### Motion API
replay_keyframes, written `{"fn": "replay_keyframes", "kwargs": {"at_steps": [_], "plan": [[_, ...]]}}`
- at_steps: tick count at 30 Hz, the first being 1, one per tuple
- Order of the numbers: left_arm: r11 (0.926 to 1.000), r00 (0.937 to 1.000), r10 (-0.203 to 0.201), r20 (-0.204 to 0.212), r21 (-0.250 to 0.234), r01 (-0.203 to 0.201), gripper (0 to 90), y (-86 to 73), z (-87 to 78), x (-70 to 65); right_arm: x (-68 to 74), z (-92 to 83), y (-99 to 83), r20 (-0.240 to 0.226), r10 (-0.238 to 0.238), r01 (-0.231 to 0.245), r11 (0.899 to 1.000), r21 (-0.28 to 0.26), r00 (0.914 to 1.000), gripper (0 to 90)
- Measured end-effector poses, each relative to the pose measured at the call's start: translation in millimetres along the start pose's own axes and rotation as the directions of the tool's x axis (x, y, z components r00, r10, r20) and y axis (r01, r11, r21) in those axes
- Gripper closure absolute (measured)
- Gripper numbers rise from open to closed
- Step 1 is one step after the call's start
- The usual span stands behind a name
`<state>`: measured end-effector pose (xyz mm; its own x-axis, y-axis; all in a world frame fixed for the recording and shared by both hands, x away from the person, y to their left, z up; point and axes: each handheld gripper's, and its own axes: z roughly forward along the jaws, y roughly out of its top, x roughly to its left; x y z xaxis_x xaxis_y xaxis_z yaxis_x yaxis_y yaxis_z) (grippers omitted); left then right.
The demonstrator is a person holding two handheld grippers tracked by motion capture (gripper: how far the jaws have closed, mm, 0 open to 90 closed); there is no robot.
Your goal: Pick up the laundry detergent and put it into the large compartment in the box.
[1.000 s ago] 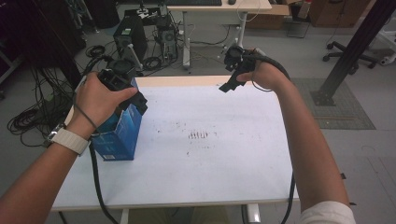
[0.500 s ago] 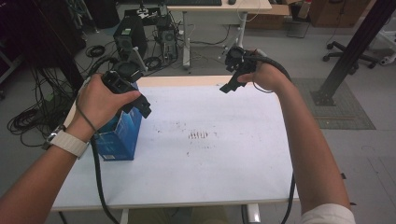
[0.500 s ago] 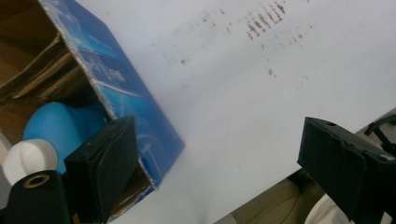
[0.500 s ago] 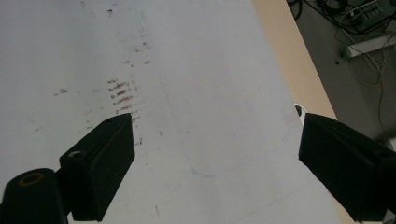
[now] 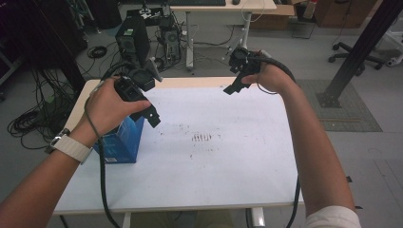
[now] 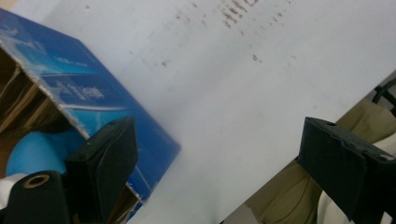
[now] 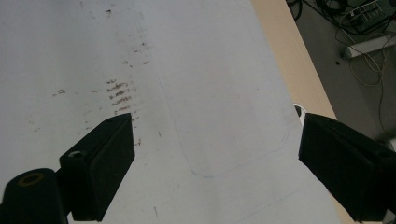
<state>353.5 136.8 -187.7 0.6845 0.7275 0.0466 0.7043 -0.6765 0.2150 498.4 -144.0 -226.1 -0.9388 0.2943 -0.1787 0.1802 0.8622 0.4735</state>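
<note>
A blue cardboard box [image 5: 119, 142] stands on the white table [image 5: 237, 175] near its left edge. In the left gripper view the blue box [image 6: 93, 98] is open on top, and a light blue thing [image 6: 32, 154] lies inside it. My left gripper [image 5: 148, 111] hovers above the box's right side; in its own view the left gripper [image 6: 219, 172] is open and holds nothing. My right gripper [image 5: 236, 85] is held over the far edge of the table. The right gripper [image 7: 215, 163] is open too, with bare tabletop below it.
Dark smudges [image 5: 204, 137] mark the middle of the table, and a faint pen outline [image 7: 224, 154] shows near its wooden edge [image 7: 299, 79]. Behind the table stand a computer tower [image 5: 133, 40] and a desk [image 5: 223, 7]. Cables [image 5: 28, 123] lie on the floor at the left.
My left gripper has lifted up off the blue box and shifted a little to the right and away. The right gripper has stayed where it was.
</note>
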Motion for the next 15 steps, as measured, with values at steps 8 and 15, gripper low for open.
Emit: {"fn": "replay_keyframes", "kwargs": {"at_steps": [8, 15], "plan": [[0.998, 0.9978, 0.063, 0.023, -0.004, -0.063, 12.5, -0.4, 0.4, -4.8, 1.4, -0.9, 0.2, 0.001, 0.001, -0.001, 1.0, 0.002, 1.0, 11.0], [0.9947, 0.9939, 0.1, 0.047, 0.018, -0.101, 12.9, -1.0, -0.3, -6.7, 1.7, -2.7, -0.3, 0.003, 0.002, -0.002, 1.0, 0.002, 1.0, 11.0]]}}
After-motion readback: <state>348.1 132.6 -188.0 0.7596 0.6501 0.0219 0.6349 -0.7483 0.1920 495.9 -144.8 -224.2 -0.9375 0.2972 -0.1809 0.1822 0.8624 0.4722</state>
